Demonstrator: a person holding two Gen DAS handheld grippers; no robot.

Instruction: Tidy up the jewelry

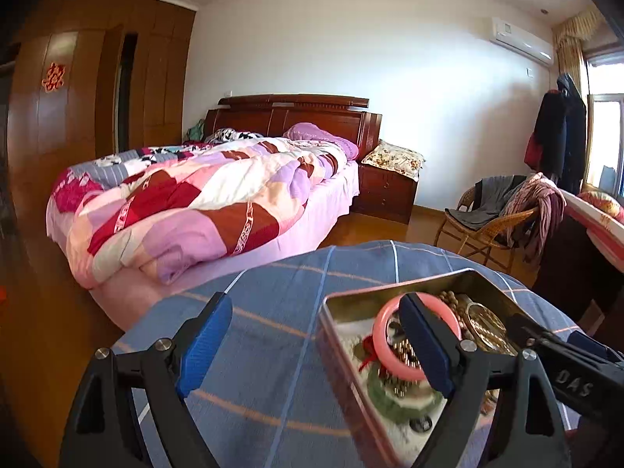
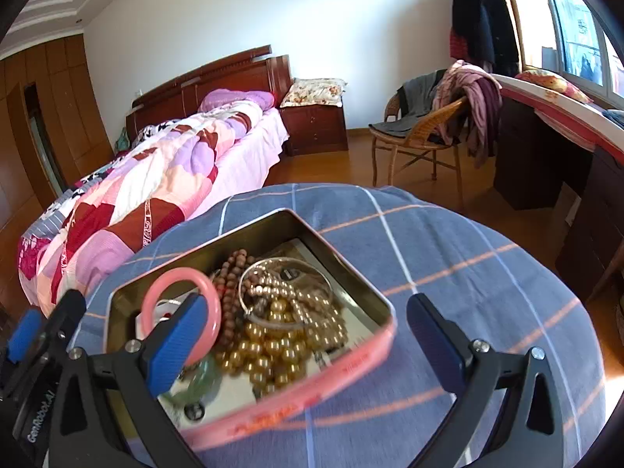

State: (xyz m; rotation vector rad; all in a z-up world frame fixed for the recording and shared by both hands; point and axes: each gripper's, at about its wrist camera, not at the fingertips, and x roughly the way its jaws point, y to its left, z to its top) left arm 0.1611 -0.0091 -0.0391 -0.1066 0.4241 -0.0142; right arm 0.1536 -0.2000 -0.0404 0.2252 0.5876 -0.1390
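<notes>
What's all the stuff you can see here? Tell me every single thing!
tin box: one, pink outside, open, on the blue checked cloth
pink bangle: one, pink, left part of the tin
wooden bead string: one, brown, in the tin
pearl beads: a pile, golden, middle of the tin
thin bangle: one, silver, on the beads
green bangle: one, green, near corner of the tin
checked cloth: one, blue
bed: one, pink patchwork quilt, behind
wicker chair: one, tan, clothes draped over it
left tool: one, black with blue pads, open
right tool: one, black with blue pads, open
</notes>
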